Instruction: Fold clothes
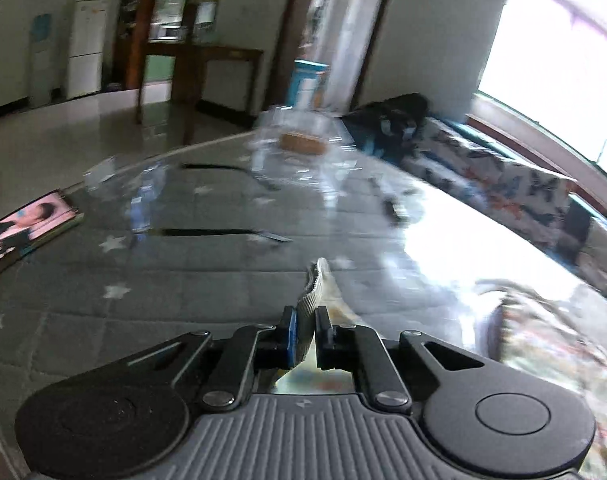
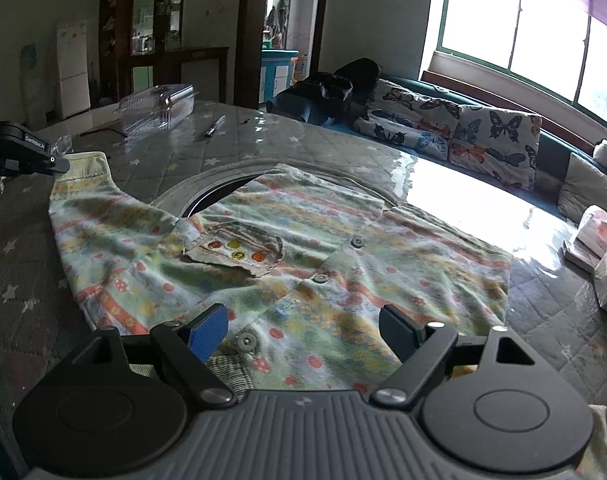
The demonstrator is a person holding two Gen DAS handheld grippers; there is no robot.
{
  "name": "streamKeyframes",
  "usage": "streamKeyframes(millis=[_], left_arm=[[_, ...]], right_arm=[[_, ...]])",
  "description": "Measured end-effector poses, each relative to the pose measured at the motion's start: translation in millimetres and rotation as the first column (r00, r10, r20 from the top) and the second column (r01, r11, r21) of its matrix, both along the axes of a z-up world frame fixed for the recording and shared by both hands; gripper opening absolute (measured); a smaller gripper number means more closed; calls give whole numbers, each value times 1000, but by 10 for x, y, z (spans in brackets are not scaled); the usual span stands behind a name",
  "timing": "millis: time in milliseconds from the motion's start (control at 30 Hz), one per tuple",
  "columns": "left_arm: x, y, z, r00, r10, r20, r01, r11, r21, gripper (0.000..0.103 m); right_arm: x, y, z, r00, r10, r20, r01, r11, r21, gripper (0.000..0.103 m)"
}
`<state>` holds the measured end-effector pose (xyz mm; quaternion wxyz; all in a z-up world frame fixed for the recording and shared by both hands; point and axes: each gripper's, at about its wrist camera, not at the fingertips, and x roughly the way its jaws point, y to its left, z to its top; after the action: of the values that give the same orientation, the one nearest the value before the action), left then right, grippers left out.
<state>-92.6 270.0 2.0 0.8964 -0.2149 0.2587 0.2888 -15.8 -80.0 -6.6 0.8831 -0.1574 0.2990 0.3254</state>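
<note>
Right gripper (image 2: pixel 303 330) jaws wide, hovering over patterned shirt (image 2: pixel 287 248) spread on quilted table (image 2: pixel 23 260); left gripper (image 1: pixel 305 330) clamped on its ribbed cuff (image 1: pixel 313 290).

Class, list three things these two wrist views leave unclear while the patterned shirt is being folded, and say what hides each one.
1. Left wrist view: motion blur smears the clear plastic container; its contents are unreadable.
2. Right wrist view: the right hand-held gripper, jaws open, covers the near hem of the pastel printed button-up shirt.
3. Right wrist view: the left hand-held gripper pinching the ribbed cuff is cut off by the left edge.
</note>
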Motion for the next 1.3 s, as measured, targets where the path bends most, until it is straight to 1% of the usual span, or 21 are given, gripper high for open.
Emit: streamKeyframes(millis=[133, 200, 300, 433, 600, 833, 1000, 1200, 1300], left_arm=[[88, -313, 123, 994, -104, 31, 105, 994, -16, 9], [138, -478, 172, 986, -162, 47, 164, 986, -29, 9], [220, -745, 230, 966, -252, 63, 255, 966, -44, 9], [331, -1096, 261, 927, -369, 69, 373, 926, -66, 9], [458, -1515, 235, 870, -489, 60, 492, 866, -91, 9], [624, -1947, 74, 806, -593, 1, 590, 801, -99, 9], [653, -2150, -23, 760, -649, -35, 643, 759, -97, 9], [685, -2282, -133, 721, -690, -64, 682, 722, -114, 9], [676, -2310, -177, 710, -700, -78, 691, 714, -116, 9]], right_arm=[[19, -98, 41, 1000, -18, -1, 18, 999, 27, 84], [24, -152, 62, 1000, -28, 1, 28, 999, 39, 84], [35, -231, 87, 999, -45, 1, 44, 997, 56, 84], [75, -378, 114, 996, -85, -8, 85, 993, 84, 84], [141, -593, 166, 990, -139, -23, 140, 983, 121, 83], [224, -783, 180, 980, -194, -36, 197, 971, 139, 82], [282, -855, 162, 974, -218, -60, 225, 962, 153, 81], [302, -837, 123, 972, -221, -84, 232, 961, 151, 78], [313, -819, 113, 972, -218, -91, 230, 962, 149, 77]])
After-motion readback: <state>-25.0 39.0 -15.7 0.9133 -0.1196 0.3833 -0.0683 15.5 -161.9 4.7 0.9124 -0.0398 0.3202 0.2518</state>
